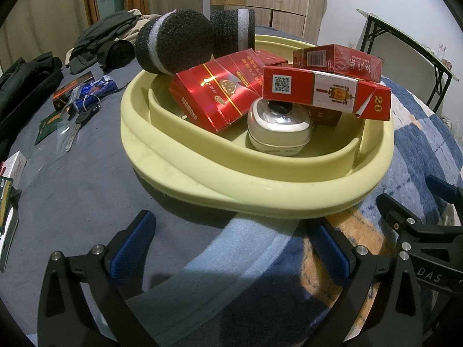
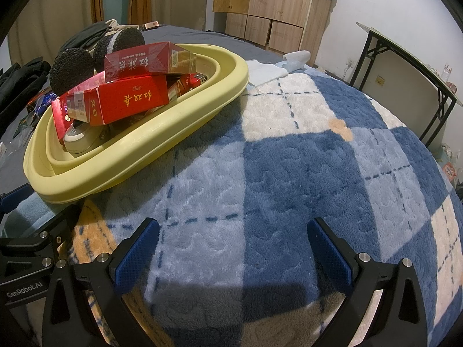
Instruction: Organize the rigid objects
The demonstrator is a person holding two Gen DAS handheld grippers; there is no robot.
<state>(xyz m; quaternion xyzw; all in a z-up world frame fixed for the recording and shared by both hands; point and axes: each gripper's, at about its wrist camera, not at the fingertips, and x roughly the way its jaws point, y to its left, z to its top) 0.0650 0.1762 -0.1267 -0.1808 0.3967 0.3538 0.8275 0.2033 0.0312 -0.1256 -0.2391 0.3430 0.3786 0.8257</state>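
Both the left gripper [image 1: 231, 243] and right gripper [image 2: 233, 248] stand spread and empty above the plaid blanket [image 2: 289, 173], the yellow basin [image 1: 260, 185] holding red cartons [image 1: 324, 92] and foam rollers [image 1: 173, 42] just ahead of the left gripper.

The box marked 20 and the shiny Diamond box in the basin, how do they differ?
The box marked 20 lies level, bridging the silver case, with a white band and QR code. The Diamond box leans tilted, glossy foil with gold lines. Both are red cartons inside the yellow basin.
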